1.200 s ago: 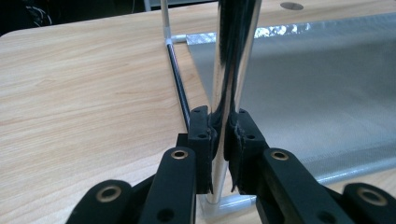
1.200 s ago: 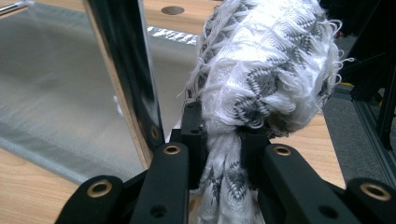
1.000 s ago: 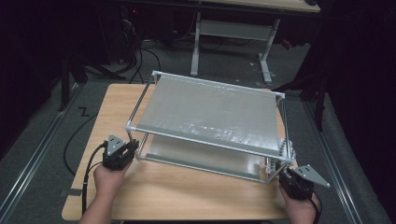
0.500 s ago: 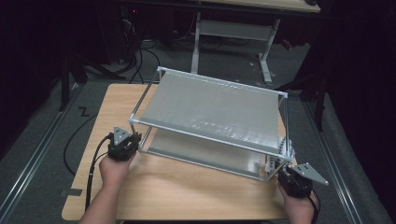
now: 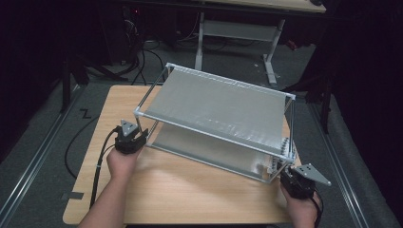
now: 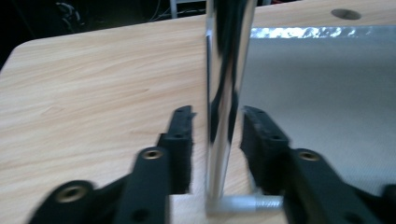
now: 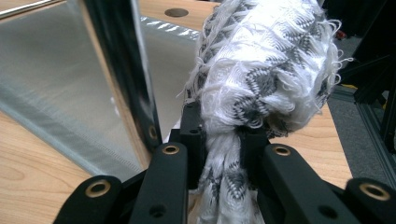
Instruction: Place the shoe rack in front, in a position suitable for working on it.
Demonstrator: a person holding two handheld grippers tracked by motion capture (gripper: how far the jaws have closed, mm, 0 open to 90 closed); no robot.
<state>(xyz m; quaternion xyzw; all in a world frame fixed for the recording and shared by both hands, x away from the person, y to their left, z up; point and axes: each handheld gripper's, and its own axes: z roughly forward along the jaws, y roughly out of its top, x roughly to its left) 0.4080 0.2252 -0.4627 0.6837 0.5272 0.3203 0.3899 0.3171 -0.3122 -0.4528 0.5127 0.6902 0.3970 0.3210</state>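
A two-shelf metal rack [image 5: 218, 107] with silvery shelves stands skewed on the wooden table [image 5: 190, 194]. My left gripper [image 5: 135, 135] is at its near left corner. In the left gripper view the chrome post [image 6: 224, 93] stands between the jaws of the left gripper [image 6: 219, 113], which have just been opening; both pads are clear of the post. My right gripper [image 5: 287, 175] is at the near right corner. There the right gripper [image 7: 224, 121] is shut on a white and grey woven cloth bundle [image 7: 266, 60] beside a dark post [image 7: 126, 70].
Bare table lies in front of the rack, toward the person. A grey desk frame [image 5: 237, 33] and cables [image 5: 138, 52] stand on the floor beyond the table. A round hole [image 6: 345, 13] marks the tabletop at the far side.
The left hand has shifted right and away, and the rack's left end has swung with it. The right hand and the cloth have stayed put.
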